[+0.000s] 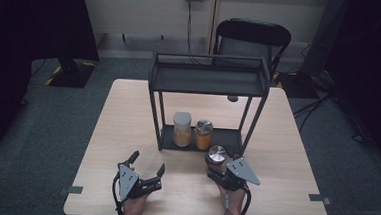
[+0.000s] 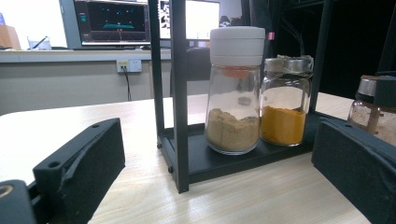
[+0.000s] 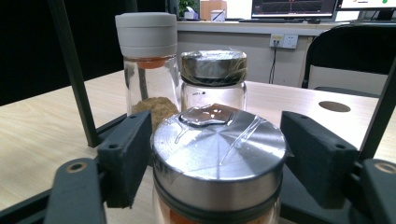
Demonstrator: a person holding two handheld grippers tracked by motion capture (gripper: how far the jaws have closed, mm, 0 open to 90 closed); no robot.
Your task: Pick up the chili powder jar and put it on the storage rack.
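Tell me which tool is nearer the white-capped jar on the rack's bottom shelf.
Left, narrowly. The left tool rests open on the table in front of the white-capped jar, slightly to its left. The right tool sits farther right, around the steel-lidded jar.

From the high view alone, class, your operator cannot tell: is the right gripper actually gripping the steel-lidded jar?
Observer: It looks so. In the right gripper view, the right gripper has a pad against each side of the steel-lidded jar, at its lid.
Operator: How full is the white-capped jar?
Observer: The left gripper view shows tan powder in its lower part only.
Operator: Anything on the gripped lid?
Observer: Wrinkled clear tape lies across its top.
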